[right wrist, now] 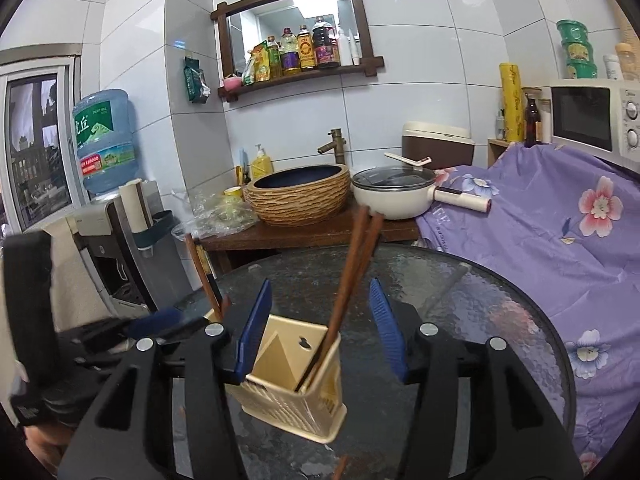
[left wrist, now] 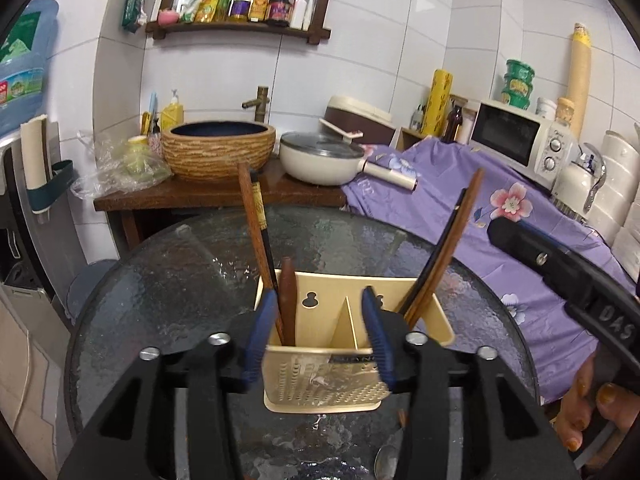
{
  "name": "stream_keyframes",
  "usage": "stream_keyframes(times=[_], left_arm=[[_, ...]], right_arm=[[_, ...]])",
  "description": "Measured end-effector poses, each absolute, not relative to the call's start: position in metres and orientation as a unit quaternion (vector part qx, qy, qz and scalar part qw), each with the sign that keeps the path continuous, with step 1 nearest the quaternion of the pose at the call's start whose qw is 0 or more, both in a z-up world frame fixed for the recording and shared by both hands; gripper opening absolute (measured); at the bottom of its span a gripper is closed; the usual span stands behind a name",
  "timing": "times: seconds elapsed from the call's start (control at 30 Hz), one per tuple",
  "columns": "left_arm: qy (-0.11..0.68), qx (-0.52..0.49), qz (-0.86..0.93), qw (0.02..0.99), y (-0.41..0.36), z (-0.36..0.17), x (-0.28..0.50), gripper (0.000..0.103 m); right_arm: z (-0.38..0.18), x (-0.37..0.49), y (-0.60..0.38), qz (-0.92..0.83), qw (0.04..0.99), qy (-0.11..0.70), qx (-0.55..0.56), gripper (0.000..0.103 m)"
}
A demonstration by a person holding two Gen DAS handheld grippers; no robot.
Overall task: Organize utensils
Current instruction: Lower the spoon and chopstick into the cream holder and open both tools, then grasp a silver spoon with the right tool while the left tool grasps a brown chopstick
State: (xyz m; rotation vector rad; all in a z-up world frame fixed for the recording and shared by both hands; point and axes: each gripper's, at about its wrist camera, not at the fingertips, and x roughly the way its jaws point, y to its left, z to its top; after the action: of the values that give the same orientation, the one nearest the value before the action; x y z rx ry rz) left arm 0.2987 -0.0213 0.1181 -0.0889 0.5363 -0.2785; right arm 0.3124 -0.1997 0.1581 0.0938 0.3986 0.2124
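Left wrist view: beige utensil holder (left wrist: 320, 360) stands on round glass table (left wrist: 180, 280), w/ a divider splitting it into left & right compartments. Left compartment holds a pair of dark chopsticks (left wrist: 256, 224) plus a short brown wooden handle (left wrist: 287, 300), all leaning left. Right compartment holds another pair of reddish chopsticks (left wrist: 448, 248) leaning right. Left gripper (left wrist: 320, 344) has blue pads on both sides of the holder, jaws spread; pads sit at or very near the holder's side walls, can't tell if they actually press on it. Right gripper's black body (left wrist: 560, 272) crosses the frame's right edge, hand (left wrist: 588, 408) below it, partly cut off.

Right wrist view: right gripper (right wrist: 320, 328) spread apart, nothing between pads but air; holder (right wrist: 296, 384) sits below & between them, not touched. Reddish chopsticks (right wrist: 352, 276) rise from its near compartment.

Hard to read: a spoon bowl (left wrist: 386, 462) & a brown stick tip (left wrist: 401, 416) lie on the glass just in front of the holder, mostly hidden by gripper frame. Another brown tip (right wrist: 340, 466) shows at bottom of right view, rest cut off. Holder's label too blurred to read.
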Motion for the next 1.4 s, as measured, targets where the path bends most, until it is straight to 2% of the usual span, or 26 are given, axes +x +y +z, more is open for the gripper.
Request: stream_keyframes(times=[0.07,0.23,0.47,0.73,0.83,1.4], left_arm=[[0.255,-0.035,-0.133,0.957,-0.019,0.118,0.288,0.055],[0.277,-0.031,-0.127,0.952,-0.008,0.098,0.268,0.061],[0.336,-0.032,-0.107,0.935,0.01,0.045,0.253,0.061],[0.381,-0.035,-0.086,0.92,0.02,0.001,0.244,0.061],[0.386,-0.044,-0.086,0.917,0.023,-0.004,0.242,0.06],[0.401,-0.042,-0.045,0.914,0.039,-0.021,0.245,0.06]], right_arm=[[0.151,0.302,-0.202,0.108,0.972,0.207,0.039,0.052],[0.118,0.285,-0.206,0.103,0.961,0.256,0.026,0.052],[0.056,0.272,-0.212,0.101,0.933,0.344,0.032,0.052],[0.006,0.262,-0.207,0.095,0.911,0.4,0.031,0.049],[-0.003,0.258,-0.204,0.101,0.905,0.412,0.035,0.046],[-0.019,0.232,-0.137,0.166,0.89,0.419,-0.069,0.047]])
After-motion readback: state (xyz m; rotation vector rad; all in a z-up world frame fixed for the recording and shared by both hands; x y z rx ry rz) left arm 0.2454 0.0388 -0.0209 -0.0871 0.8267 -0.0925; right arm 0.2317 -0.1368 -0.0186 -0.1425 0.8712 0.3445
